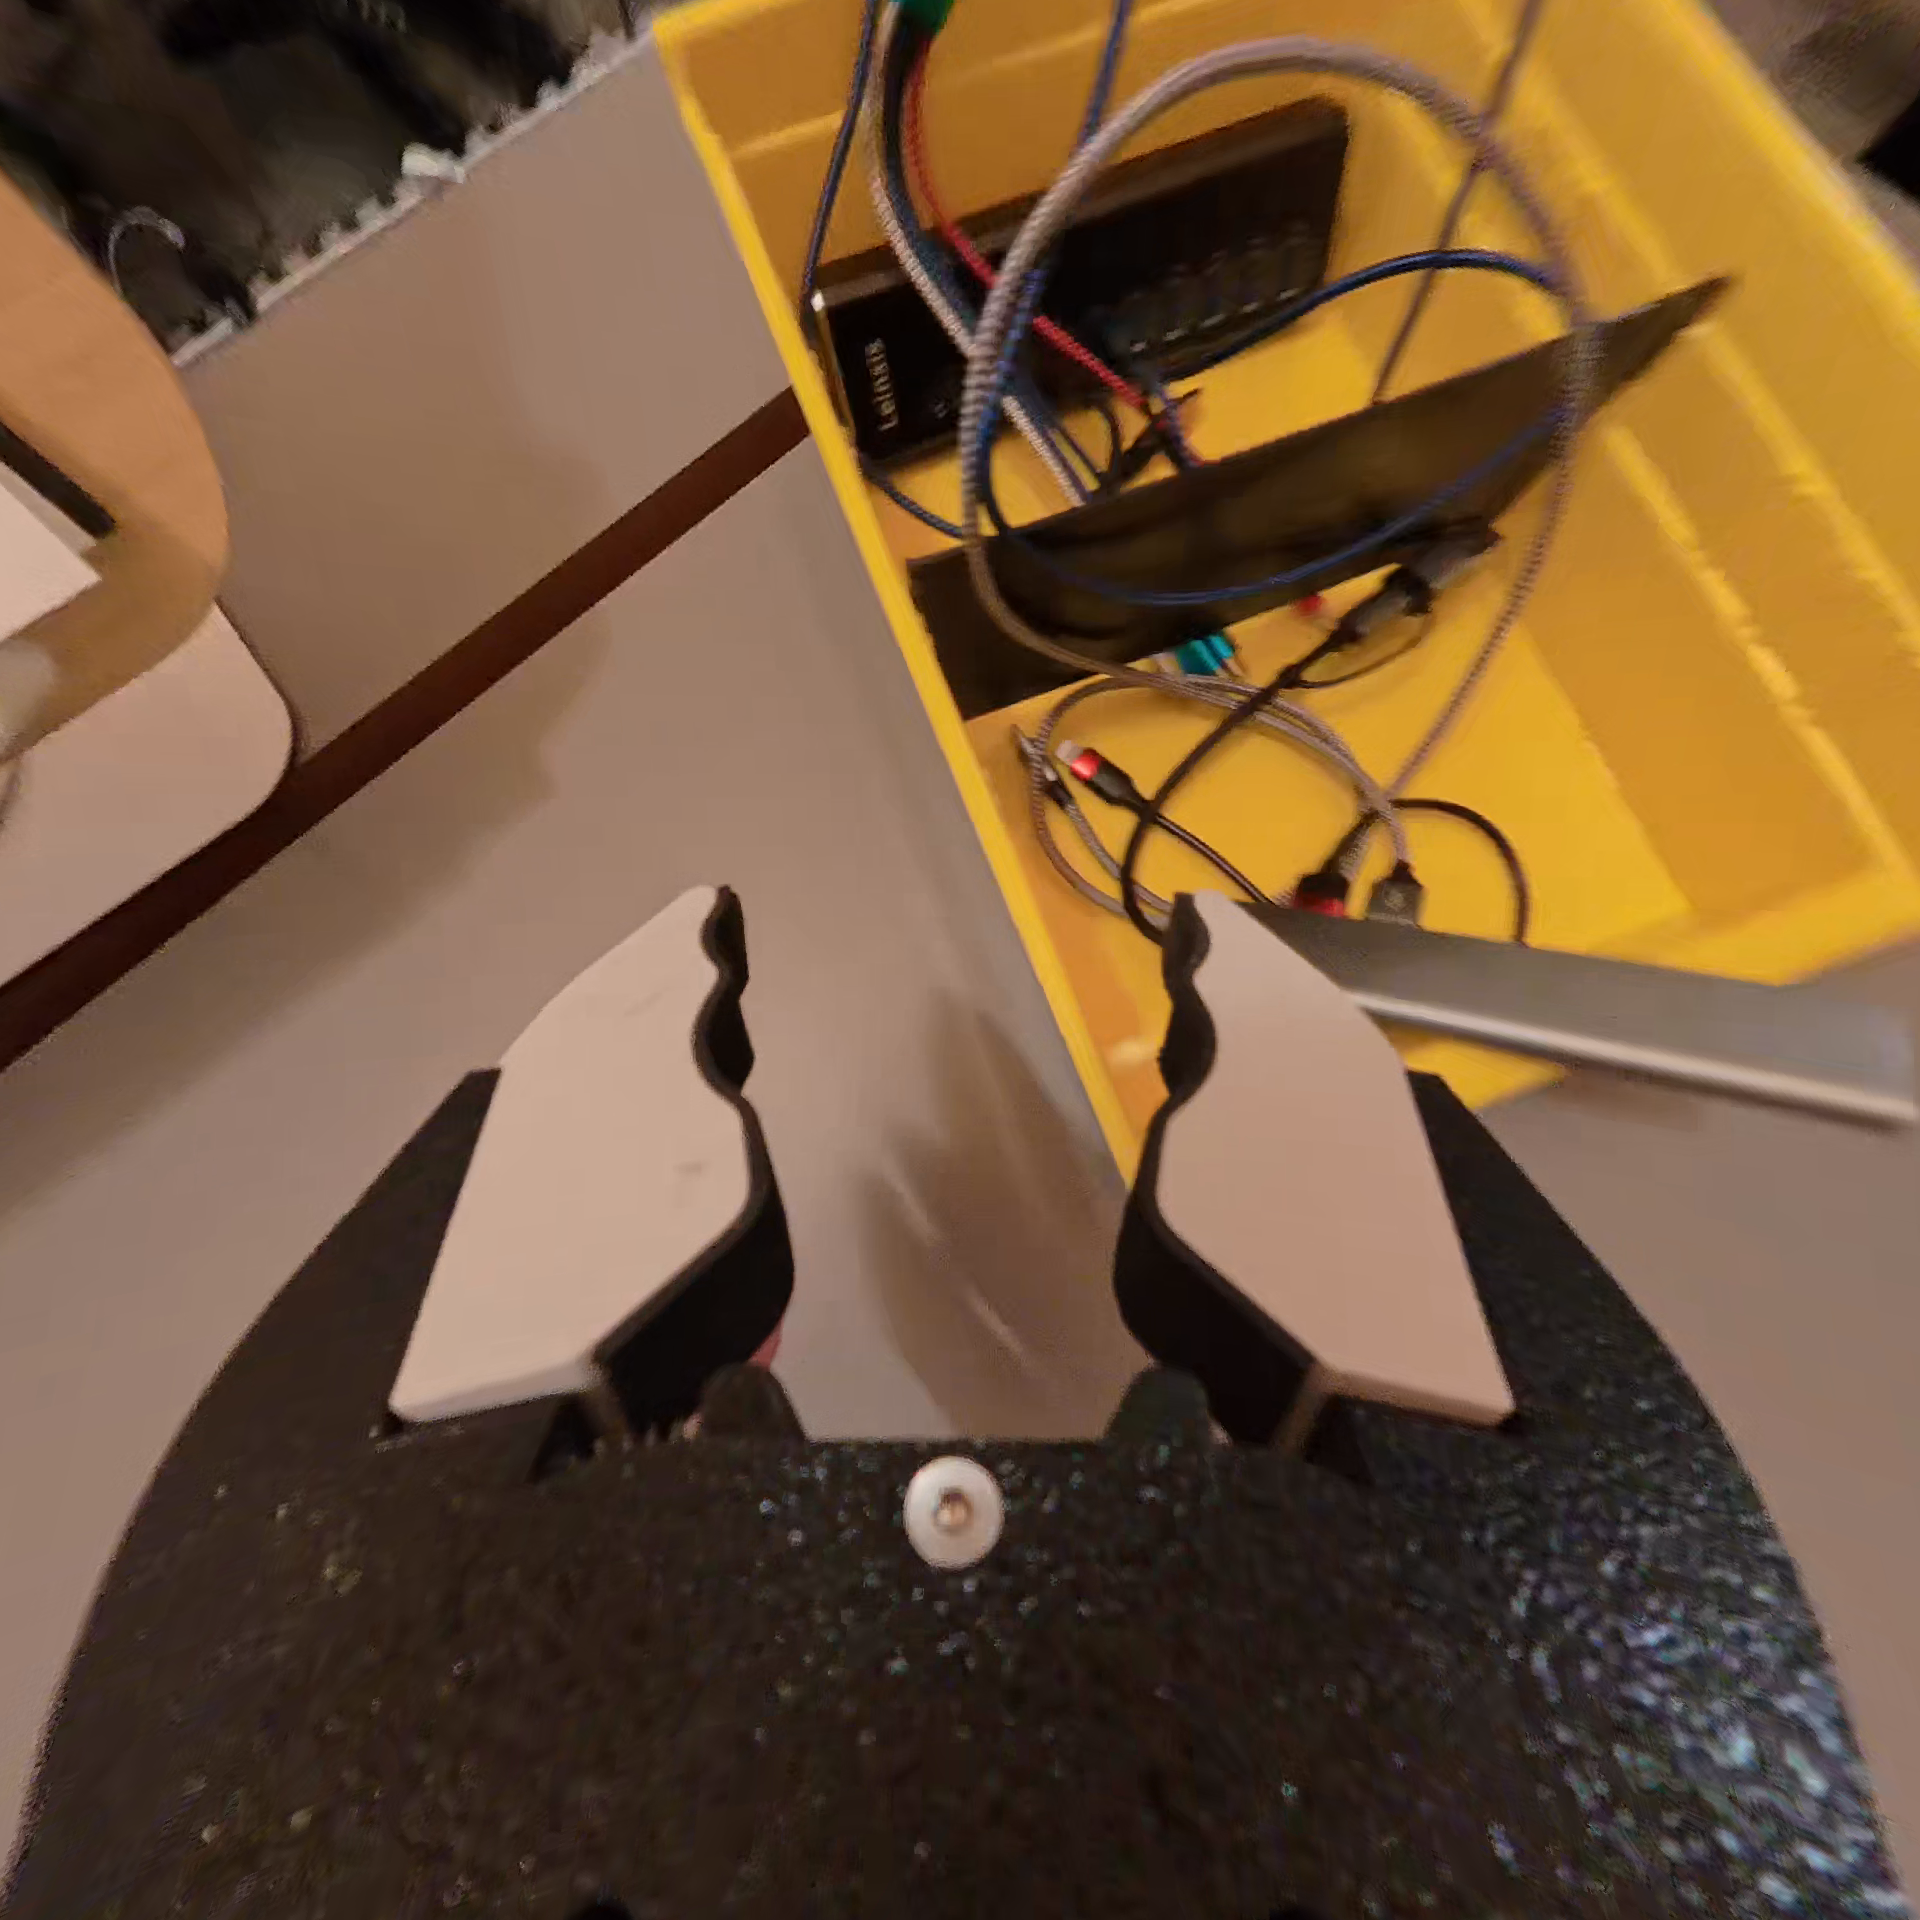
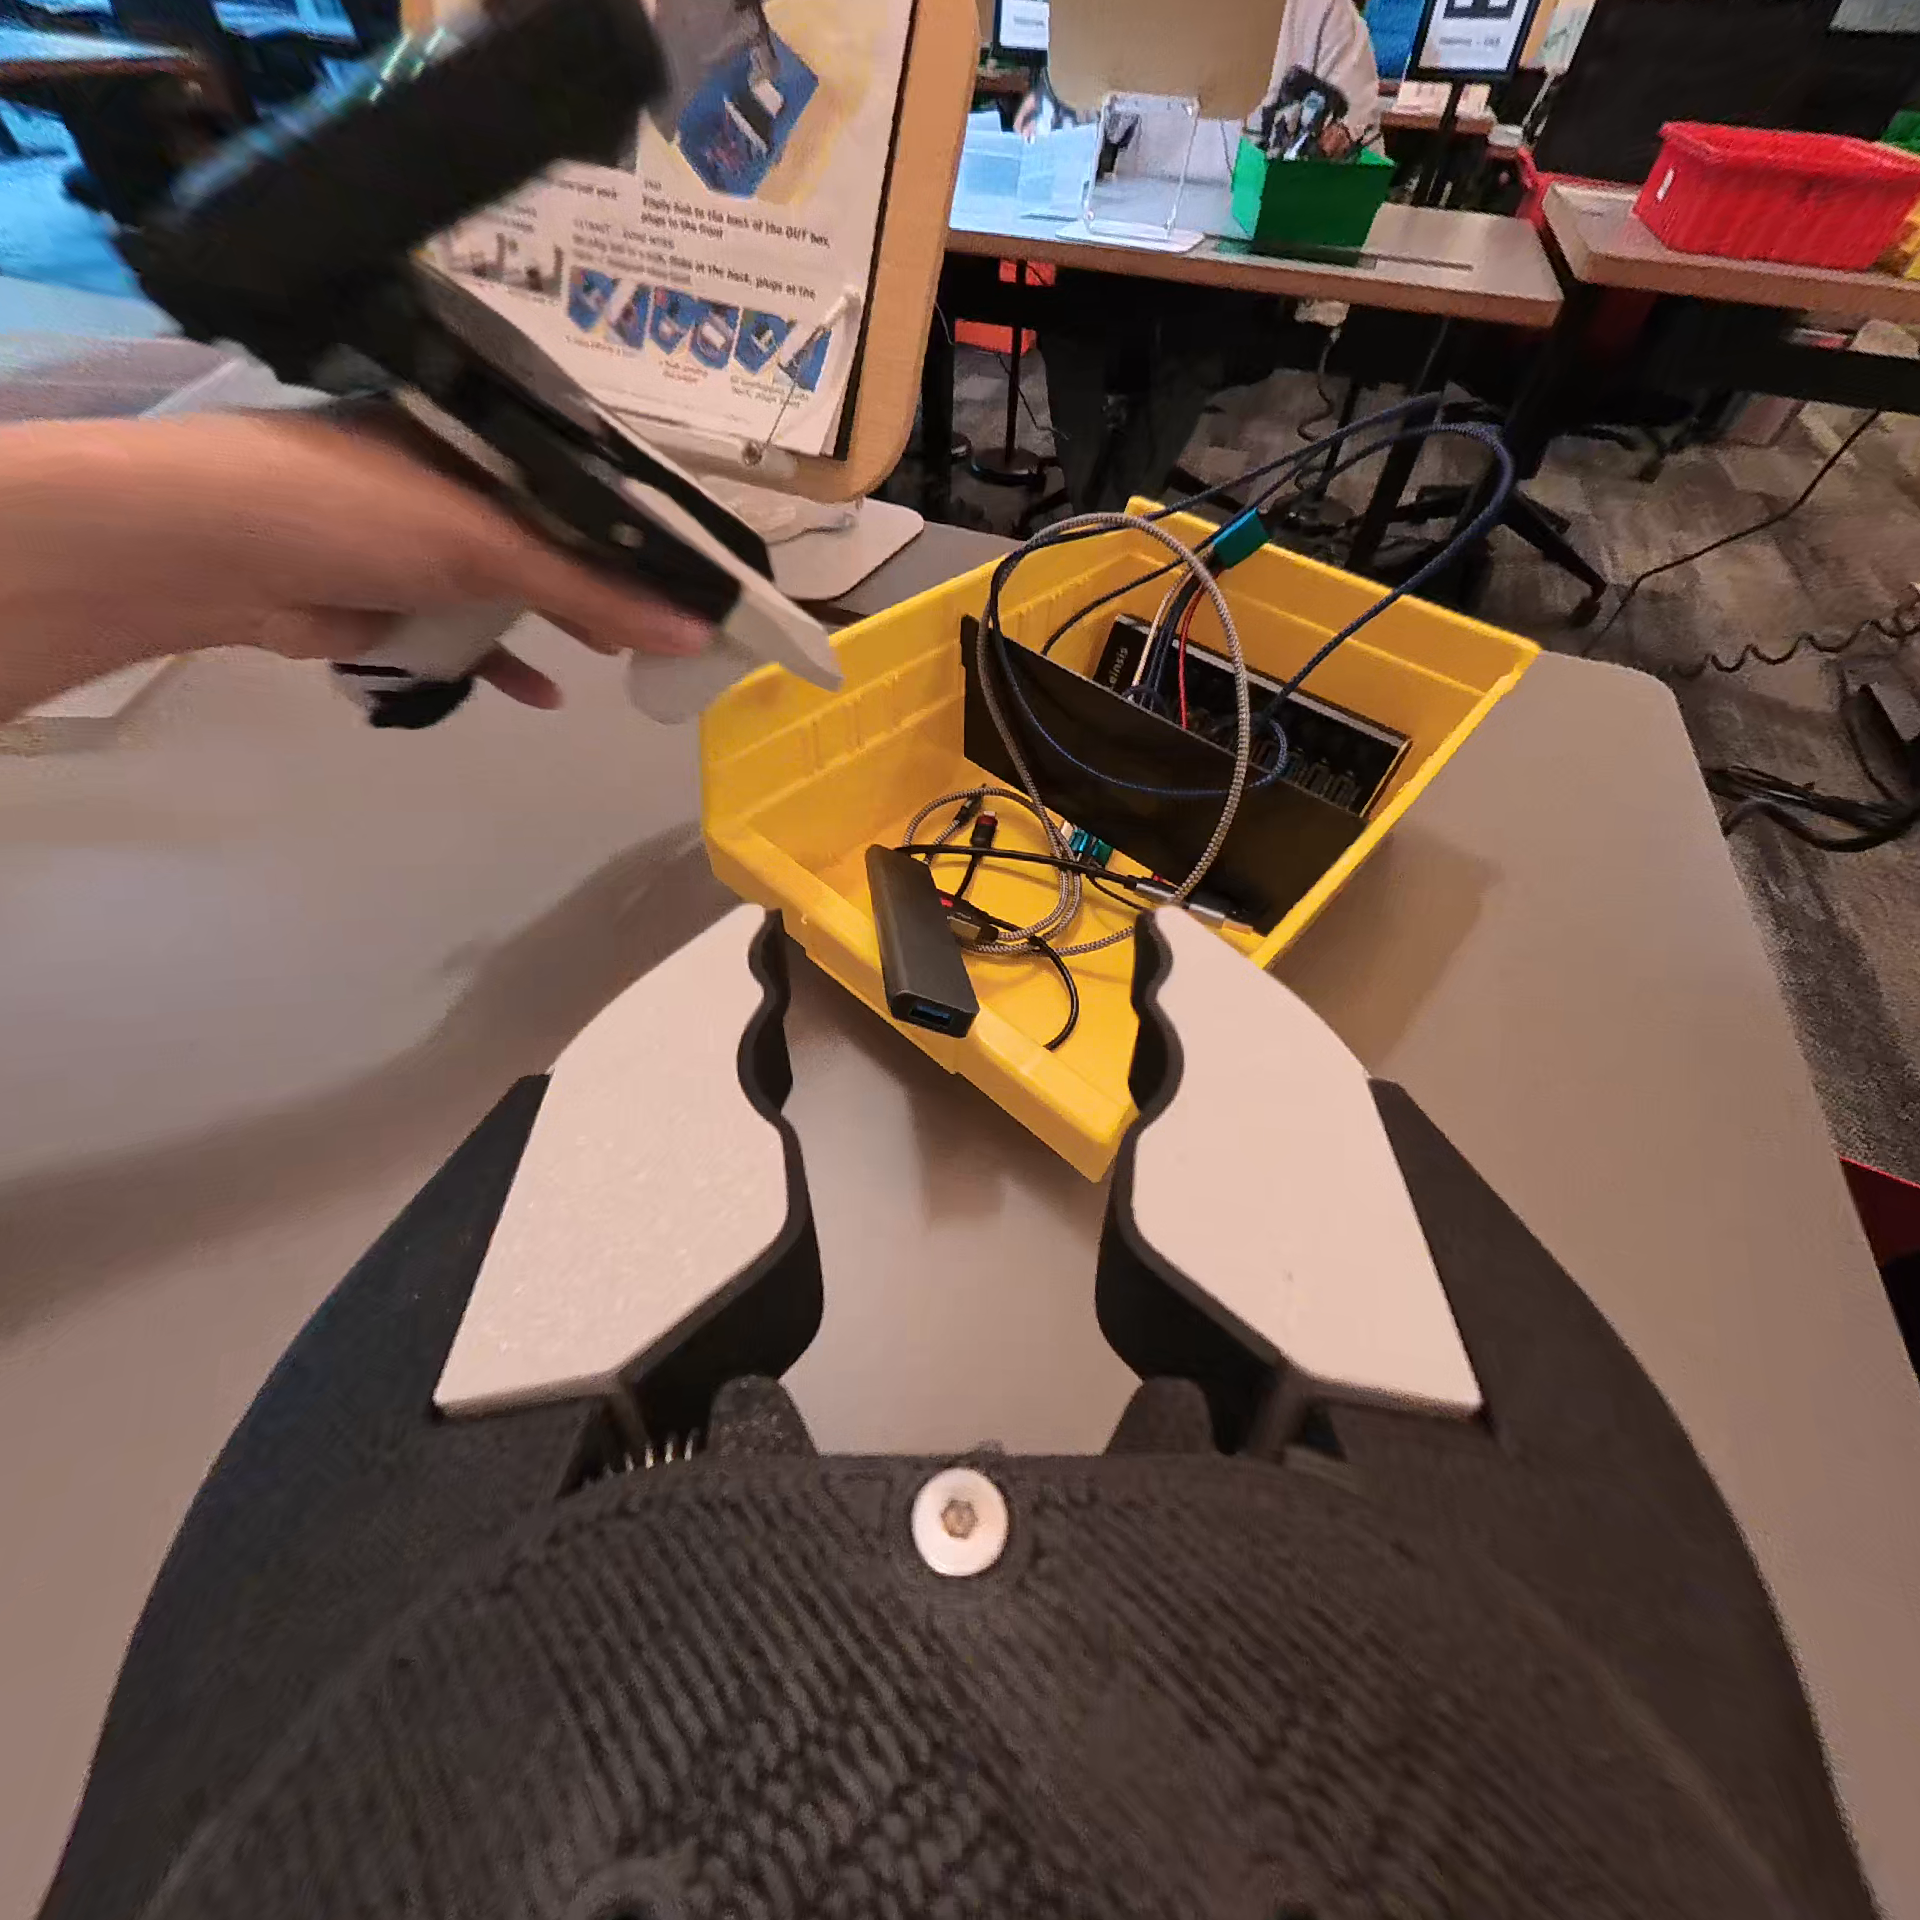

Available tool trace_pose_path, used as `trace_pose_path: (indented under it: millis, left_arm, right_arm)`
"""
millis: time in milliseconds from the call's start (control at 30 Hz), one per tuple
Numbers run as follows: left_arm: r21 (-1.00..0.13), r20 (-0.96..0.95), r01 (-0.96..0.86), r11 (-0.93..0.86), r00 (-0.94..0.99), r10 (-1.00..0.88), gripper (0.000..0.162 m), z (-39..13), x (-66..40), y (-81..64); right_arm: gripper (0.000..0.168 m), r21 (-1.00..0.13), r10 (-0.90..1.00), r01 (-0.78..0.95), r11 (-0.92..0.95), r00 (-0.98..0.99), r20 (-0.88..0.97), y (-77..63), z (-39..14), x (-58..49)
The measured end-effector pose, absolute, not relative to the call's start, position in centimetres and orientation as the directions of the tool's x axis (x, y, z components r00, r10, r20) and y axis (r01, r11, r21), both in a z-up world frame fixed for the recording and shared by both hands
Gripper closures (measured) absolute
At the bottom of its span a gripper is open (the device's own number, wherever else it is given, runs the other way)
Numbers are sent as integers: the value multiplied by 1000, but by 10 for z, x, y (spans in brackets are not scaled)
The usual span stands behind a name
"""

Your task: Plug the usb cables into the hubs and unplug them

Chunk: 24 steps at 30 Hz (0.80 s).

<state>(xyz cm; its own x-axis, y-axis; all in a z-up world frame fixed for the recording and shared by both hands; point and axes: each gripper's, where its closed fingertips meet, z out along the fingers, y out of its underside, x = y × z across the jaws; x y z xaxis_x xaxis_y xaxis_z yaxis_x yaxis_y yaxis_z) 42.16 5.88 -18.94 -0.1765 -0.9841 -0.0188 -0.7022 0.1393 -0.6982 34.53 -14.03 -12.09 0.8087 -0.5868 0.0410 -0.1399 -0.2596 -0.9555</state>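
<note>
A yellow bin (image 2: 810, 748) stands on the grey table and also shows in the left wrist view (image 1: 1714, 623). A black divider (image 2: 1091, 748) splits it. Behind the divider lies a large black hub (image 2: 1288, 727), also seen from the left (image 1: 1143, 270), with blue, red and grey braided cables (image 1: 977, 343) running to it. In front lie a small dark hub (image 2: 920, 956) and loose cable ends (image 2: 997, 831). My left gripper (image 1: 956, 914) is open and empty, just left of the bin; a hand holds it (image 2: 795, 649). My right gripper (image 2: 956, 935) is open and empty, before the bin's front lip.
A stand with an instruction sheet (image 2: 727, 208) is behind the bin to the left. A dark gap (image 1: 416, 717) separates two tabletops. The table's right edge (image 2: 1766, 935) drops to a floor with cables. Farther tables carry a green bin (image 2: 1309, 197) and a red bin (image 2: 1777, 197).
</note>
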Motion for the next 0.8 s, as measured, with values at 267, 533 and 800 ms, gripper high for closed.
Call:
trace_pose_path:
  millis: [267, 533, 800]
  left_arm:
    - [-542, -59, -810, 225, -230, -971, 155, -248, 419, 60]
    - [-577, -53, -776, 255, -277, -960, 156, -246, 284, 103]
    - [-585, -23, -787, 196, -226, -974, 157, -245, 72, 184]
  right_arm:
    - [106, -966, -588, -137, -219, 809, 19, -146, -111, 345]
    - [107, -967, -532, -77, -243, 844, 66, -125, -101, 326]
    - [103, -972, -382, -35, -231, 923, 58, -45, -102, 279]
